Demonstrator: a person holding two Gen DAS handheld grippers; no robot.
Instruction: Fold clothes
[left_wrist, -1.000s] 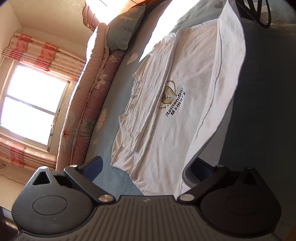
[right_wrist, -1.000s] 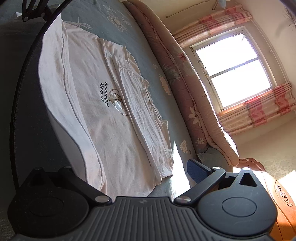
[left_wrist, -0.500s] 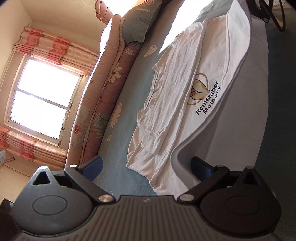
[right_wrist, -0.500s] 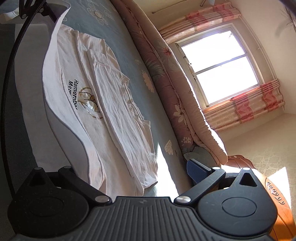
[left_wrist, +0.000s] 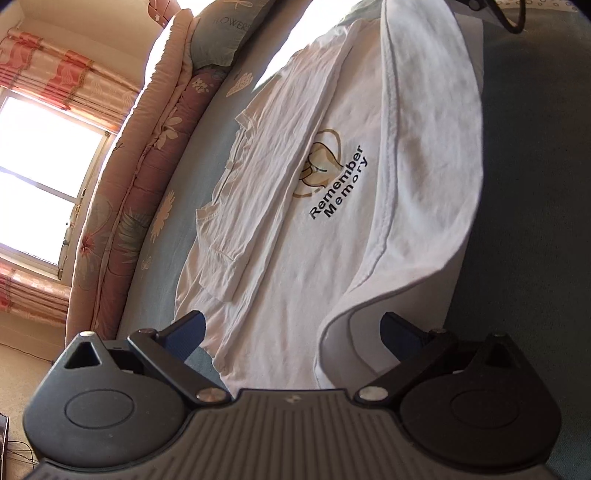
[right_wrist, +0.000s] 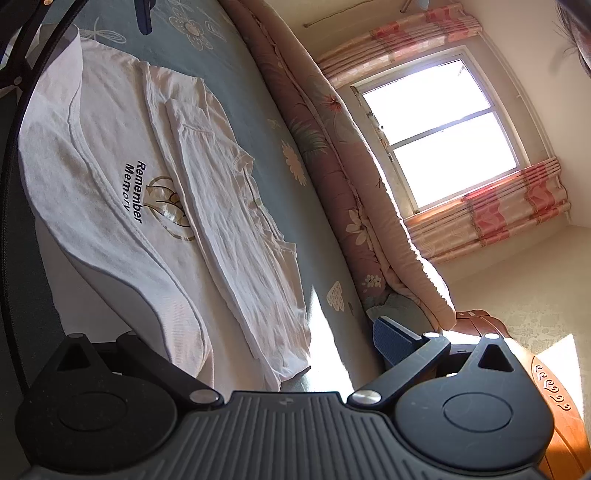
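Two tongs are seen spread wide, left tongs (left_wrist: 291, 326) and right tongs (right_wrist: 258, 338), gripping nothing. A white T-shirt (left_wrist: 295, 206) printed "Remember Memory" is spread on the blue bed (right_wrist: 236, 74), one side curled up and folded over its front.

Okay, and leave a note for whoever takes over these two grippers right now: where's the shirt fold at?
Left gripper: jaws wide open, nothing clamped.
Right gripper: also open; one finger is hidden behind cloth.
The white cotton T-shirt with the black Remember Memory print lies on the blue-grey floral bed sheet.
Done: the far side panel is folded in flat.
In progress: the near side panel arches up, draped against the fingers, not laid down.
Left: lay that panel over the print, then probably fold the shirt end to end.
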